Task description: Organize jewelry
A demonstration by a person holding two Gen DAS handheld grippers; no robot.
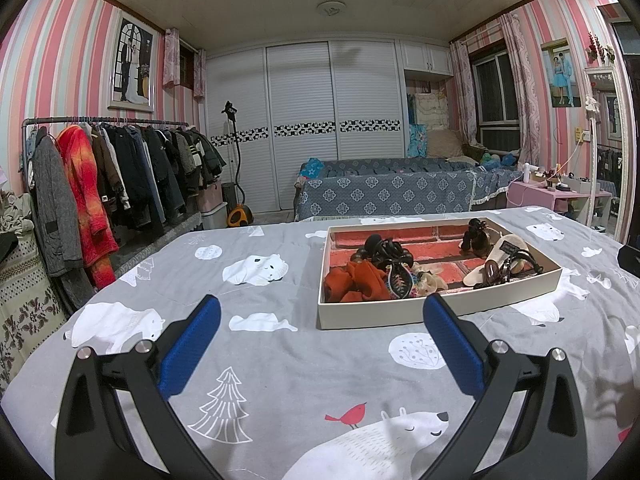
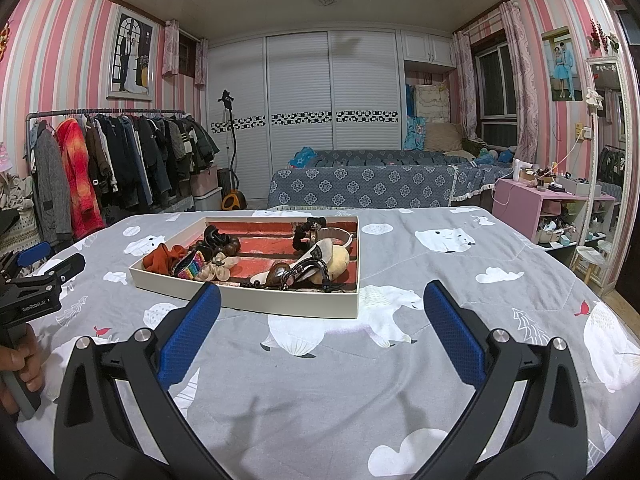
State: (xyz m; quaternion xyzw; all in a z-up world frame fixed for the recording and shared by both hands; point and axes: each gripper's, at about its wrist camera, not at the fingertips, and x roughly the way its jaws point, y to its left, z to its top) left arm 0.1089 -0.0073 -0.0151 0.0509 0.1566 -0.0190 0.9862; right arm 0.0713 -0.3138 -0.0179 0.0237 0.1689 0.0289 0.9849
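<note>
Two grippers hover over the bedspread (image 1: 280, 360), both with their blue-padded jaws spread wide and nothing between them. On the bed beyond them sits a shallow white tray (image 1: 400, 312) with a red brick-patterned floor. It holds an orange scrunchie (image 1: 356, 282), dark hair clips (image 1: 386, 250) and a pale headband (image 1: 500, 256). The left gripper (image 1: 322, 312) points at the tray's near left corner, and the right gripper (image 2: 322, 300) faces its near edge.
</note>
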